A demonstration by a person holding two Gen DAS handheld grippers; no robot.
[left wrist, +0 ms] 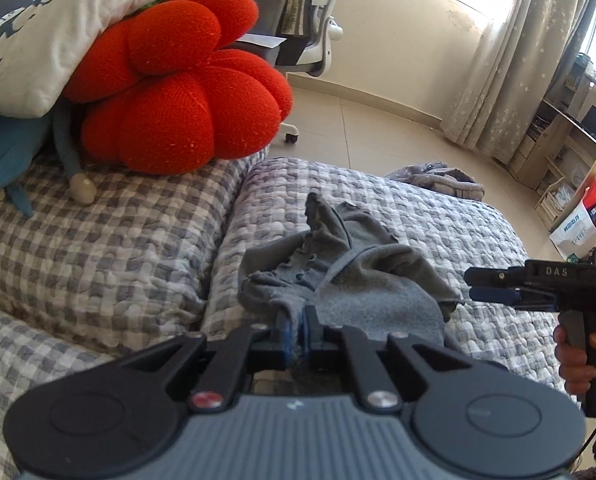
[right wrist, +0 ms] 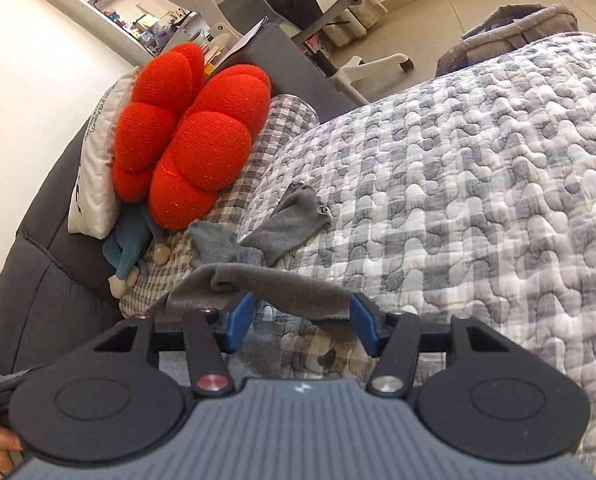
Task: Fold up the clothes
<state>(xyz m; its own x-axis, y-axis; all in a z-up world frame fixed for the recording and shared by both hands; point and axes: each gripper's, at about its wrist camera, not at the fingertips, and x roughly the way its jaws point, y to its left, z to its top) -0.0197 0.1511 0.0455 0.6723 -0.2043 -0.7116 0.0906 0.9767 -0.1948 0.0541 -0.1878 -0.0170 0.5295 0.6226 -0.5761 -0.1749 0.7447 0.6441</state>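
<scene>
Two grippers at work: the left gripper (left wrist: 301,330) is pinched tight on the near edge of the grey garment (left wrist: 350,276) lying crumpled on the checked quilt (left wrist: 438,216), while the right gripper (right wrist: 303,317) hangs wide open, cloth draped across its blue pads (right wrist: 240,316).

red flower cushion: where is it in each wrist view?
Left wrist: cushion upper left, under the white pillow, above the checked quilt.
Right wrist: cushion left of centre, against the pillow.
Shared landmark: grey garment on the quilt.
</scene>
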